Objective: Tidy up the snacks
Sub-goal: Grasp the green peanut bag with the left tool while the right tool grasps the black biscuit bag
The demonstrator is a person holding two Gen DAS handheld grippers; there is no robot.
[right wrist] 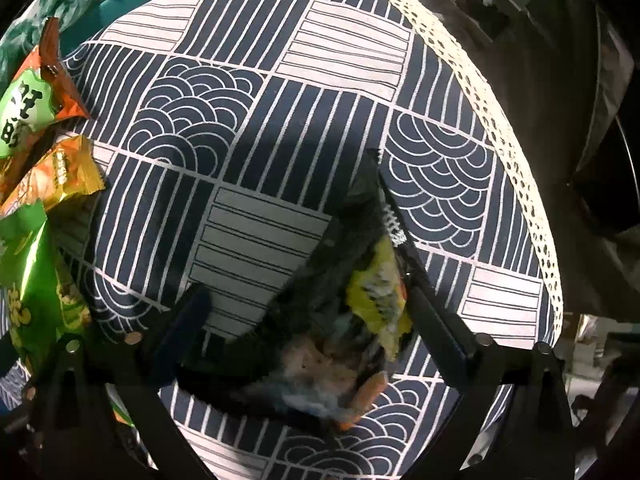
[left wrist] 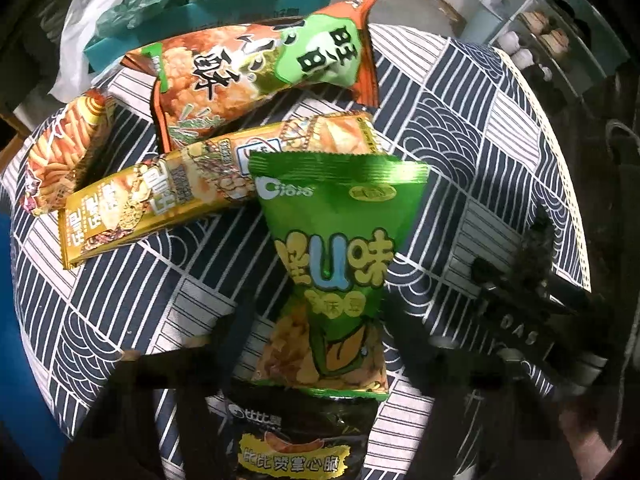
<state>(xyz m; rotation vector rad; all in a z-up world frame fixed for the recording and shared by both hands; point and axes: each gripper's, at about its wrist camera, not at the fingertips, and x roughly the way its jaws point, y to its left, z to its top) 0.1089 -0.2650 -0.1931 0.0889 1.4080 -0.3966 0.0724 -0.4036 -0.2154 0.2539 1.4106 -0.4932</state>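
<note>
- Between the left gripper's (left wrist: pixel 328 316) fingers sits a green packet (left wrist: pixel 332 208), pinched at its waist; the jaws are closed on it, though the fingers are dark and blurred.
- It is shiny green with a corn picture and reads "洽洽" and "怪U味".
- Just below the green packet lies a black packet (left wrist: pixel 296 444), cut off by the frame, marked "比比赞掌心脆".
- Under its top edge lies a gold packet (left wrist: pixel 160 200) with print too small to read.
- Beyond it is an orange packet (left wrist: pixel 256 68) reading "旺旺".
- To its right, the right gripper (right wrist: pixel 296 272) stands wide open around a blurred dark packet (right wrist: pixel 360 280) that leans on one finger.
- All rest on a navy patterned cloth (left wrist: pixel 460 120).
</note>
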